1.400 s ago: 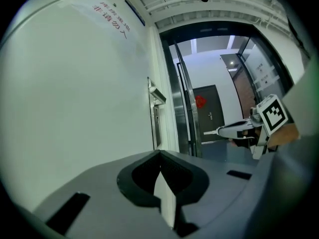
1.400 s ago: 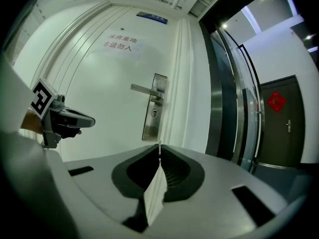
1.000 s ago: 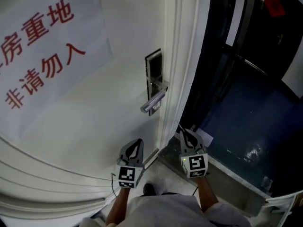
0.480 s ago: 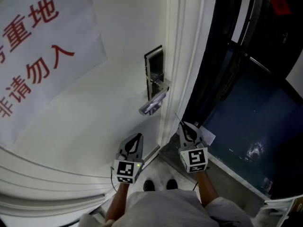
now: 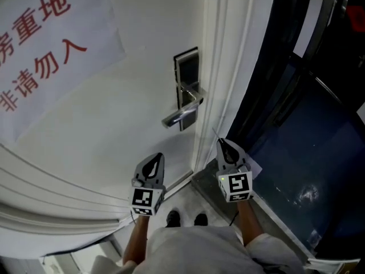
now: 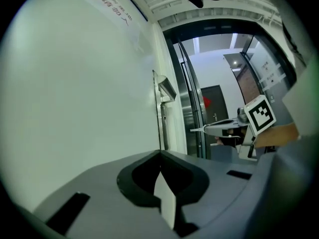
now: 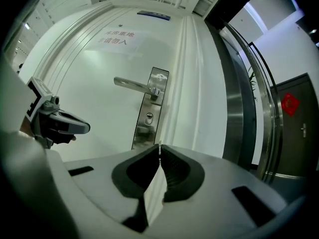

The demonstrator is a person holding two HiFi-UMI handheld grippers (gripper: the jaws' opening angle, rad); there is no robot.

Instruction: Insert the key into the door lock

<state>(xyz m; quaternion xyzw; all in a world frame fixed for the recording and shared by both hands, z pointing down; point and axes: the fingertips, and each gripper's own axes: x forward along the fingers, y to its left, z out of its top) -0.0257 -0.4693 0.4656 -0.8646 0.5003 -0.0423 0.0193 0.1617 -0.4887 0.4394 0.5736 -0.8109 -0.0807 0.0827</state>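
Note:
On the white door (image 5: 114, 124) a silver lock plate (image 5: 187, 84) carries a lever handle (image 5: 181, 116). In the right gripper view the plate (image 7: 149, 108) shows its keyhole (image 7: 149, 117) under the handle (image 7: 133, 85). My right gripper (image 5: 221, 143) is shut on a thin key (image 5: 215, 133), whose metal tip (image 7: 159, 146) pokes out between the jaws. It points level at the door frame, below and to the right of the lock and well short of it. My left gripper (image 5: 158, 157) is shut with nothing in it, low in front of the door. From its own view (image 6: 160, 156) I see the right gripper (image 6: 224, 128).
A paper sign with red characters (image 5: 45, 44) hangs on the door's upper left. The white door frame (image 5: 228, 67) runs down beside the lock. Right of it are dark glass panels (image 5: 308, 124) and a metal threshold (image 5: 274, 210). The person's shoes (image 5: 185, 218) stand below.
The right gripper with the key has edged forward toward the door frame. The head view has swung, so the lock plate sits higher and more face-on. Both jaws stay shut.

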